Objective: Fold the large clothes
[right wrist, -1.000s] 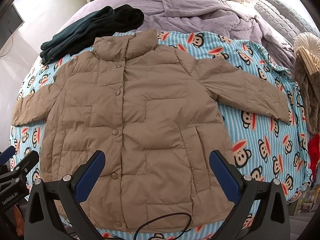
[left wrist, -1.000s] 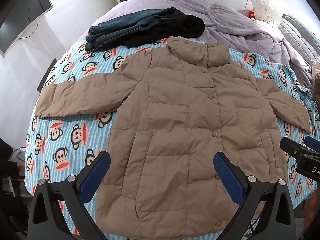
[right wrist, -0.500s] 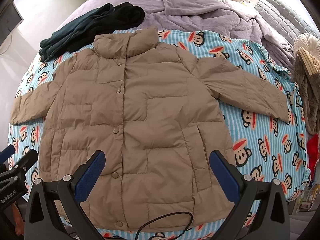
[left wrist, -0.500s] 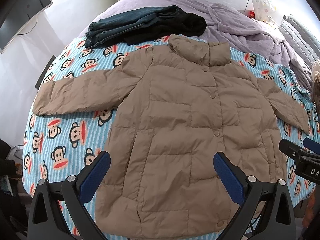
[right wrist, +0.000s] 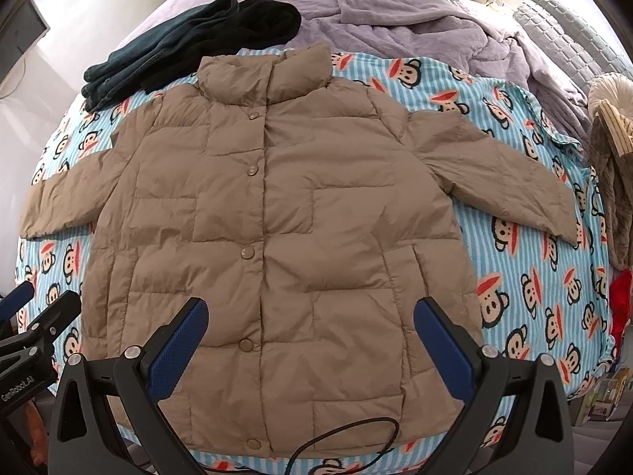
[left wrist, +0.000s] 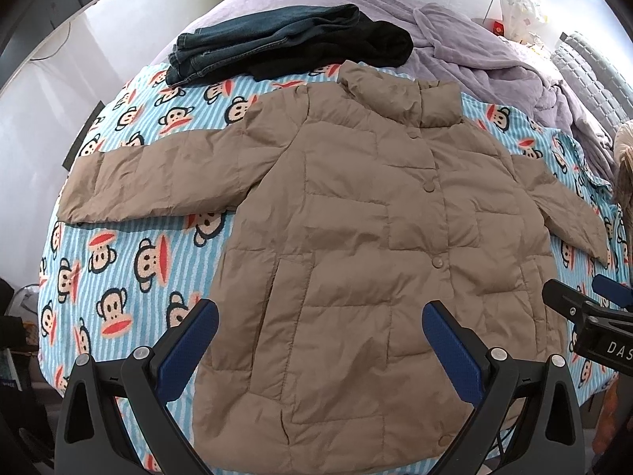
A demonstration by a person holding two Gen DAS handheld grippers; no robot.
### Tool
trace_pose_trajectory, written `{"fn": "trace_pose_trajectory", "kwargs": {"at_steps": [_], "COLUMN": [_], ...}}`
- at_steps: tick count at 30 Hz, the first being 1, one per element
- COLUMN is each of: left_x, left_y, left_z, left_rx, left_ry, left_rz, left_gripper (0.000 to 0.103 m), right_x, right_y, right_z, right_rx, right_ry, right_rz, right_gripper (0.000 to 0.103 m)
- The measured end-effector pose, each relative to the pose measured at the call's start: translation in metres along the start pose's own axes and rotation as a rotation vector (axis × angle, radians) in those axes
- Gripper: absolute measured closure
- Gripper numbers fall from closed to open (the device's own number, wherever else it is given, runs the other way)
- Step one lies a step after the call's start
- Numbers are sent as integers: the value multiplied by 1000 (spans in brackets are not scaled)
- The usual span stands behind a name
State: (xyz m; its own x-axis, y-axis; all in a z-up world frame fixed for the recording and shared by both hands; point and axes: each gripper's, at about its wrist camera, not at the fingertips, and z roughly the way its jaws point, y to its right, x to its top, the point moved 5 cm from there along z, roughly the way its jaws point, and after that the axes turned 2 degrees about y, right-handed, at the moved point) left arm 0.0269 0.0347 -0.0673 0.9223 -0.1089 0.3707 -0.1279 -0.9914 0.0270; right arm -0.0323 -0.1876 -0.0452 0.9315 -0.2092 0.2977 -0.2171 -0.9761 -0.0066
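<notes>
My left gripper (left wrist: 319, 334) hangs wide open and empty above the lower left of the tan puffer jacket (left wrist: 356, 245), which lies flat, snapped shut, sleeves spread, on the monkey-print sheet (left wrist: 130, 261) covering the bed. My right gripper (right wrist: 310, 330) hovers over its hem, equally spread, gripping nothing. Folded jeans (right wrist: 158, 59) sit beyond the collar.

- Monkey-print sheet (left wrist: 130, 261), blue-striped, covers the bed.
- Folded jeans (left wrist: 253, 45) at the sheet's far edge.
- Black garment (right wrist: 253, 27) beside the jeans.
- Purple blanket (right wrist: 403, 19) rumpled beyond the sheet.
</notes>
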Motion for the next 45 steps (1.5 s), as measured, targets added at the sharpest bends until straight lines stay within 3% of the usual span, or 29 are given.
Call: {"fn": "trace_pose_trajectory", "kwargs": {"at_steps": [15,23,31,35,39,45], "left_x": [-3,1,18,29,36,58], "left_y": [-24,-49,-138,-195,-251,-314], "left_z": [21,40,75,99,138,174], "left_rx": [-6,-71,-35,-49,-67,-112], "left_ry": [-55,-85,-68,1,18,76], "left_rz": [-14,-72,-243,-384,-527,-701], "left_gripper": [0,0,0,0,0,0], "right_x": [6,8,17,25,31,34], "right_y": [-37,-58,-101,-130,-161,-190], "right_z": [17,33,58,70,82,99], "right_rx": [15,39,46,110,162,194], "right_ry": [-52,-99,-136,-152,-170,-209], "right_rz": [-29,-54,-134,-142,-186,-206], "right_gripper": [0,0,0,0,0,0]}}
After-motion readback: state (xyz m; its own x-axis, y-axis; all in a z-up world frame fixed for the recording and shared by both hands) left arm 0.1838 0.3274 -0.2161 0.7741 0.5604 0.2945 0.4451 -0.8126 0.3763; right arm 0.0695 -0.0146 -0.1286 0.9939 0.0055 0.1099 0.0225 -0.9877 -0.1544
